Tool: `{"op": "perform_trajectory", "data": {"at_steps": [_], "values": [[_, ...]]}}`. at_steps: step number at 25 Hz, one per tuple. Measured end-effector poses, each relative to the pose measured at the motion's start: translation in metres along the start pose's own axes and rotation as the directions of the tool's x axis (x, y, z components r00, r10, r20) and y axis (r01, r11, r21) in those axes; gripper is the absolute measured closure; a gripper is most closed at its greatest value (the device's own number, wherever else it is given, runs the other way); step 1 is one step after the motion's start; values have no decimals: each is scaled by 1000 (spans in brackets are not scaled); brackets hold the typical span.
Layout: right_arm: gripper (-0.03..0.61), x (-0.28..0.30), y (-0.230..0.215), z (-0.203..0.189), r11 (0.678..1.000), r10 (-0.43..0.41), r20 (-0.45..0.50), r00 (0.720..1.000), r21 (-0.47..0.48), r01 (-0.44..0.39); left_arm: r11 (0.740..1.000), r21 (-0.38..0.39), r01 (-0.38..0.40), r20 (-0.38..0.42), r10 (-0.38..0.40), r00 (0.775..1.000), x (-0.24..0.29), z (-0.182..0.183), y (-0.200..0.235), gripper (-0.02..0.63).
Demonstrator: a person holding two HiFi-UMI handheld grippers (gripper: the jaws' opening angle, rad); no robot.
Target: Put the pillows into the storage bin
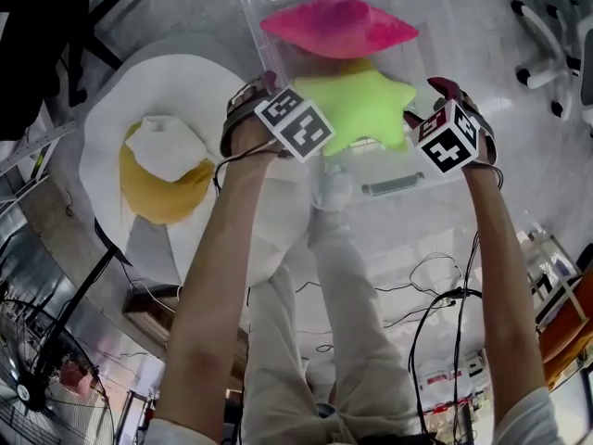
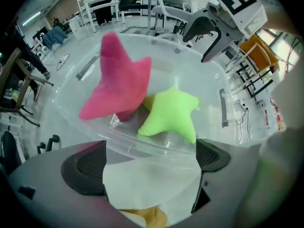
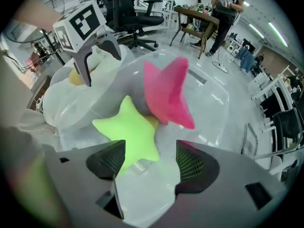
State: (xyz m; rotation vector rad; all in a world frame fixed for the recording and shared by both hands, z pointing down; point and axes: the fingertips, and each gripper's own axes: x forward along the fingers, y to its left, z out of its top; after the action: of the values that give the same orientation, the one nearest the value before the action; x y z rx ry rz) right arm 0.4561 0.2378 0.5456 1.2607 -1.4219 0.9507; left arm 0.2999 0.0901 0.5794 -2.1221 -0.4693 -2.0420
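Observation:
A clear plastic storage bin (image 1: 398, 185) stands on the floor in front of me. Inside it, a pink star pillow (image 1: 338, 28) leans over a lime-green star pillow (image 1: 366, 108). My left gripper (image 1: 264, 109) hovers over the bin's near left rim, pointing down. In the left gripper view its jaws (image 2: 149, 163) stand wide open, with only white bag material and a bit of yellow below them. My right gripper (image 1: 454, 123) hangs over the near right corner, also open (image 3: 151, 161). One arm of the green pillow (image 3: 128, 132) runs behind its left pad, below the jaws.
A big white bag (image 1: 111, 137) lies left of the bin with a yellow pillow (image 1: 162, 188) and a white one (image 1: 167, 146) on it. Office chairs (image 1: 556, 44) stand at the right, a fan (image 1: 37, 369) at the lower left, and cables (image 1: 435, 295) cross the floor. People stand at a far table (image 3: 223, 4).

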Motion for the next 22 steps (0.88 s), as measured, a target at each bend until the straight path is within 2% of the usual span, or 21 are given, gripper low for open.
{"op": "perform_trajectory", "data": {"at_steps": [7,13,18,22], "values": [[236,-2,45,18,999,45,46,998,2,-46,998,-55,2,48,1,999,-8,-14,-5,12],[239,-18,74,76,987,53,208,977,141,-84,983,-179,32,186,2,983,-32,-26,-3,17],[239,-31,109,124,980,76,275,958,156,-123,981,-193,29,225,16,974,-52,-60,-7,21],[241,-38,136,156,982,99,306,947,125,-143,970,-242,23,248,39,968,-63,-97,-5,23]]}}
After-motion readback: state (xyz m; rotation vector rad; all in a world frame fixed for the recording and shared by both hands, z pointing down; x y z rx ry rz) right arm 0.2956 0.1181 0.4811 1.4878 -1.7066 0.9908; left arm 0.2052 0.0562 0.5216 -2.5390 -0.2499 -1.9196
